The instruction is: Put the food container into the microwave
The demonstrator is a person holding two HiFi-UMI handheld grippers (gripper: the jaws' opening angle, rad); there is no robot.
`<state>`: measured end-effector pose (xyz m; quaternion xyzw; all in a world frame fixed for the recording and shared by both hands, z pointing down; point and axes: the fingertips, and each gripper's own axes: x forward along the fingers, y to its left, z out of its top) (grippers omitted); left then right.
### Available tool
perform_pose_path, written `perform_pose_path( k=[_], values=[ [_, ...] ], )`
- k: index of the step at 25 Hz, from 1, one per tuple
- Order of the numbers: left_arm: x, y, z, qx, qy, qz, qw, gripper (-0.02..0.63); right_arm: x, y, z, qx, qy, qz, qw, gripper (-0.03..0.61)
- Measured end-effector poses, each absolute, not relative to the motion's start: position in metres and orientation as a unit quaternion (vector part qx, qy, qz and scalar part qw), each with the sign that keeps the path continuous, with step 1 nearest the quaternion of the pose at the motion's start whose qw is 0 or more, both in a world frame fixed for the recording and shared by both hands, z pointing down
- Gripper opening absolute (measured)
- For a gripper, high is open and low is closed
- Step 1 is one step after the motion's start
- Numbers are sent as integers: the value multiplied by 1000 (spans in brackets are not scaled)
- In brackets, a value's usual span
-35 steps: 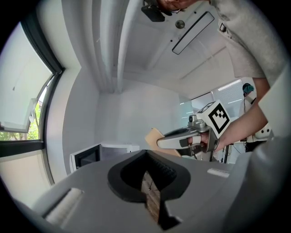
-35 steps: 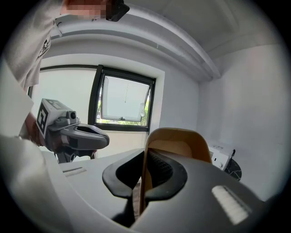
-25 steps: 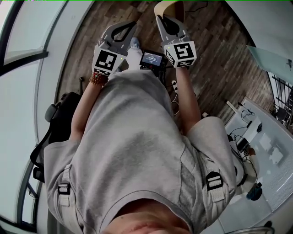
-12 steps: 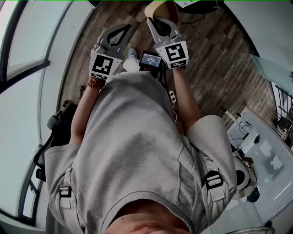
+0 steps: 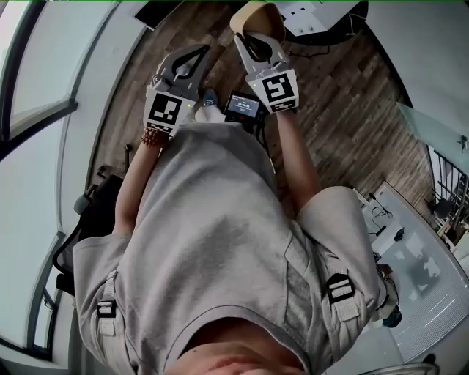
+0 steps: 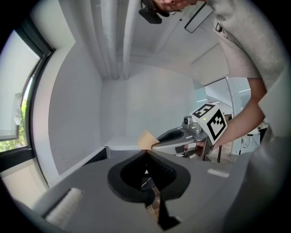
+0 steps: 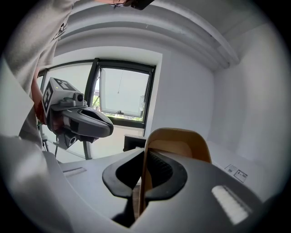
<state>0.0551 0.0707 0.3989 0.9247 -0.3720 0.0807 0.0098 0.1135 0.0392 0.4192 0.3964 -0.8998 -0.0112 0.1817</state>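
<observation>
A tan paper food container [image 5: 258,13] hangs over the wooden floor [image 5: 337,95] ahead of the person. My right gripper [image 5: 244,34] is shut on it. In the right gripper view my right gripper [image 7: 144,154] pinches the wall of the food container [image 7: 179,142], which rises above the jaws. My left gripper [image 5: 200,49] is beside it on the left, shut with nothing in it. In the left gripper view my left gripper [image 6: 145,153] has its jaws together, and the right gripper [image 6: 179,139] shows beyond with a corner of the container [image 6: 145,139]. No microwave is plain in any view.
A small screen device [image 5: 243,105] hangs at the person's waist. White walls and a window [image 7: 120,93] stand ahead, with a dark box [image 7: 134,142] below the window. A white surface [image 5: 315,16] lies at the top; a desk with cables [image 5: 410,242] is at the right.
Both grippers have moved farther out from the body, the right one carrying the container. The floor has slid under the person, and a white surface has come in at the top.
</observation>
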Motion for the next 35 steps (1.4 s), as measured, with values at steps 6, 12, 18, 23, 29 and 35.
perform_pose_path(
  k=[6, 12, 18, 23, 29, 35],
  values=[
    [44, 25, 407, 939, -336, 70, 11, 2, 110, -4, 409, 441, -873, -35, 203, 27],
    [41, -28, 397, 958, -282, 52, -5, 2, 112, -51, 391, 469, -849, -57, 237, 26],
    [42, -50, 409, 962, -267, 52, 20, 2, 113, -67, 384, 462, -836, -95, 280, 26],
    [45, -53, 421, 968, -245, 55, 13, 2, 120, -80, 394, 467, -832, -94, 285, 27],
    [48, -75, 445, 972, -221, 82, 20, 2, 105, -98, 422, 390, -841, -150, 344, 28],
    [55, -84, 453, 974, -200, 101, 2, 2, 96, -103, 466, 280, -848, -184, 411, 28]
  ],
)
